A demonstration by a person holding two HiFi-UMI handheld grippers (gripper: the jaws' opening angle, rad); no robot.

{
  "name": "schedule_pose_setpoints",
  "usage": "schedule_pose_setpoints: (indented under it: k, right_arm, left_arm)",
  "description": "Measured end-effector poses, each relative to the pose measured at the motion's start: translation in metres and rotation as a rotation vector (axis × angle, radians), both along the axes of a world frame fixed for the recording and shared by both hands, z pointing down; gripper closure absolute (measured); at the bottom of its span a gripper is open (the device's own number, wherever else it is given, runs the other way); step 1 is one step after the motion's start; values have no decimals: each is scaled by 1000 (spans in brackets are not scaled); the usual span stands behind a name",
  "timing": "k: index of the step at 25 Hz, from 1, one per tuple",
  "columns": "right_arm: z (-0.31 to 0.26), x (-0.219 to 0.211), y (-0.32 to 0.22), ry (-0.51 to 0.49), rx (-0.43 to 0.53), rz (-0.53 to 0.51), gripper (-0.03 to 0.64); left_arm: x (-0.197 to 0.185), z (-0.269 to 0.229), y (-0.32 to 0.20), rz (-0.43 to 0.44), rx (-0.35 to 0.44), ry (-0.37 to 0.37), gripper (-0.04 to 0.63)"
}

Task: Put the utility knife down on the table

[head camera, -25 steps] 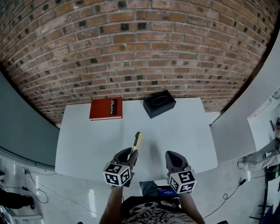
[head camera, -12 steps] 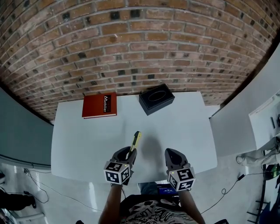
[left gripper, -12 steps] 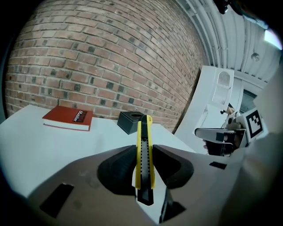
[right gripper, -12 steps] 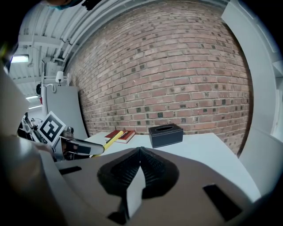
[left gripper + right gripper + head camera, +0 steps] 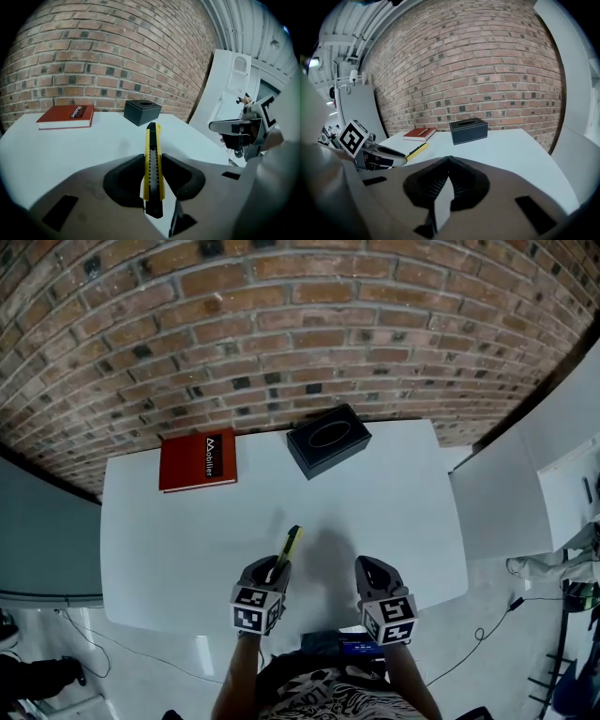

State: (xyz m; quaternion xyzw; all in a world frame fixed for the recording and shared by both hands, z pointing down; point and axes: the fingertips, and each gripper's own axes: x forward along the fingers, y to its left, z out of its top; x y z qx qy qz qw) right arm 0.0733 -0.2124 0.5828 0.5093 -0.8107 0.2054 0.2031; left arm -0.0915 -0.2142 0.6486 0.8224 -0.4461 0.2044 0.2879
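Note:
A yellow and black utility knife [image 5: 152,164] is clamped between the jaws of my left gripper [image 5: 152,180] and points forward over the white table [image 5: 70,140]. From the head view the knife [image 5: 287,552] sticks out ahead of the left gripper [image 5: 269,576] near the table's front edge. The right gripper view shows the knife [image 5: 417,150] to its left. My right gripper [image 5: 369,579] hovers beside the left one; its jaws [image 5: 447,180] are shut with nothing between them.
A red book [image 5: 197,462] lies at the table's back left. A black tissue box [image 5: 328,440] stands at the back centre. A brick wall [image 5: 300,334] runs behind the table. White panels [image 5: 525,484] stand to the right.
Both grippers keep their places and the knife stays gripped. The head camera has shifted, so the table, book and box sit slightly higher and further left in the picture.

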Motion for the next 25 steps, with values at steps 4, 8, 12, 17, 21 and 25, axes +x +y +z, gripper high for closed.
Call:
schedule_pose_setpoints:
  k: [4,8,12,17,21,25]
  right_arm:
    - [13,1,-9,6,-30,1,617]
    - [28,1,-15,14,-70,-4,617]
    - [37,0,-22,14,-82,-5,617]
    - [46,1,-27,17,-109,1,617]
    - [50,4,-32,21,-119,8,617]
    - [47,5,-35,23,-113,9,617]
  left_arm:
    - [1,18,-3,15,-38,-27,476]
    - [2,37,-6,32,-68,-56,477]
    - [5,55,-7,52,-96,-83,476]
    - [10,72,-8,85,-121,-116,476]
    - [12,80,-11,96,-133,-138,476]
    - [13,81,-13,110,-106,-164,476]
